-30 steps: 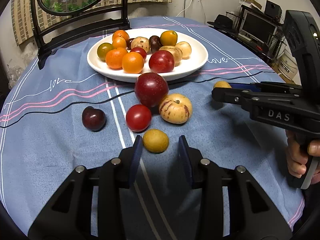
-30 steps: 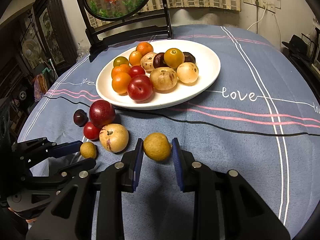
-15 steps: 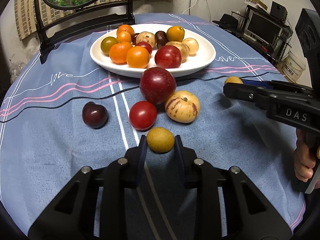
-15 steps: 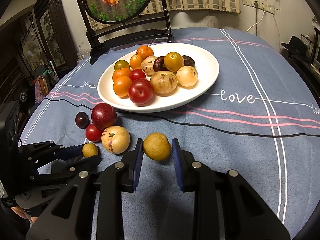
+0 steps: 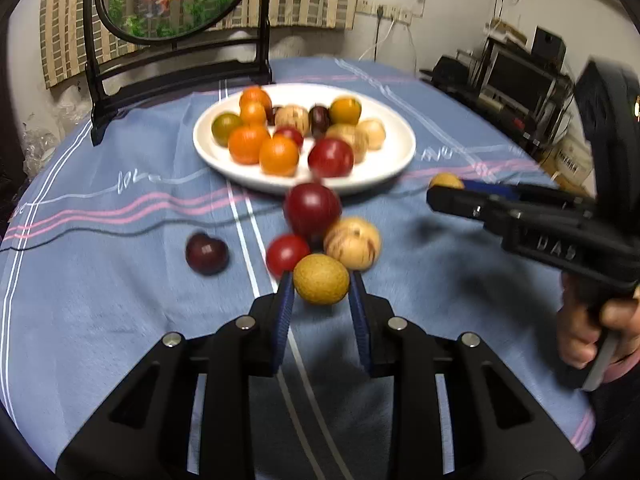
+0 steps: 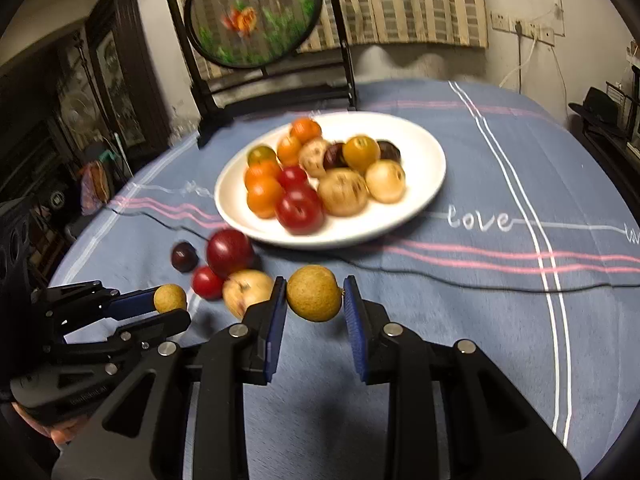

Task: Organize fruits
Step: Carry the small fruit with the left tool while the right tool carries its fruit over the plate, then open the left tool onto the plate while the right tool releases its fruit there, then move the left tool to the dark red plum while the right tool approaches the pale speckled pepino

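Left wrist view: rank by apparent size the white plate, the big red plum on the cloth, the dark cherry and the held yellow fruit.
1. white plate
2. big red plum and held yellow fruit: alike; the fruit is nearer the camera, so unranked
3. dark cherry

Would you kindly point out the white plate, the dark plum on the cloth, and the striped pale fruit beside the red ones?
white plate (image 6: 424,200), right wrist view, bare right rim.
dark plum (image 5: 207,253), left wrist view, its middle.
striped pale fruit (image 5: 354,242), left wrist view, its middle.

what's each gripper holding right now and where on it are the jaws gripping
Each holds a small round yellow-brown fruit, pinched across its two sides between the blue pads: the left gripper holds the left fruit, the right gripper holds the right fruit.
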Demonstrator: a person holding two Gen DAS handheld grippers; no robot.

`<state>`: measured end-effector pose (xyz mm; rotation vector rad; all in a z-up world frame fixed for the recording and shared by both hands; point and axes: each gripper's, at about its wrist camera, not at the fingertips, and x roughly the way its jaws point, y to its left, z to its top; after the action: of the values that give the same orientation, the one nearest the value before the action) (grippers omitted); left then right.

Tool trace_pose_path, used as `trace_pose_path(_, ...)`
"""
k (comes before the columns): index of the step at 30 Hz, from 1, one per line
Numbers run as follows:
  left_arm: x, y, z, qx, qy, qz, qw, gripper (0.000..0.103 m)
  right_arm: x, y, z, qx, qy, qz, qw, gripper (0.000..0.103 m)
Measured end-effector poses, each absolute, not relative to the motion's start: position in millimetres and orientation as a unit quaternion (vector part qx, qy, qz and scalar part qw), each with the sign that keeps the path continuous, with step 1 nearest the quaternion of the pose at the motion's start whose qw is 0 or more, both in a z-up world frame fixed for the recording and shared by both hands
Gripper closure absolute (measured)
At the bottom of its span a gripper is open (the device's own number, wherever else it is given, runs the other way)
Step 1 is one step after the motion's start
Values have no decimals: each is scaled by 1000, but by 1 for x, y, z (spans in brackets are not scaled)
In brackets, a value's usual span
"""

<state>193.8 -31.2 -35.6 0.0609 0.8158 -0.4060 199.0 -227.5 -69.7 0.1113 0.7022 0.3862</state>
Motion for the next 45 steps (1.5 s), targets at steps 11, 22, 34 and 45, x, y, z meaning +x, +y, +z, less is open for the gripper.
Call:
trace_pose_path(11, 295, -28, 23, 23, 342, -170, 924, 75, 258, -224, -28, 63, 273, 163, 946, 74)
trace_pose_path(22, 379, -38, -8, 2, 382, -159, 910, 69, 320, -202, -52, 42, 301, 170, 937, 66)
trace_pose_path(34, 312, 10, 14, -8, 334, -103, 937, 4, 276, -211, -39, 49, 294, 182, 937, 50)
trace_pose_path(45, 242, 66, -34, -53, 384, -53, 920, 3, 206, -180, -87, -33, 364, 225, 903, 41)
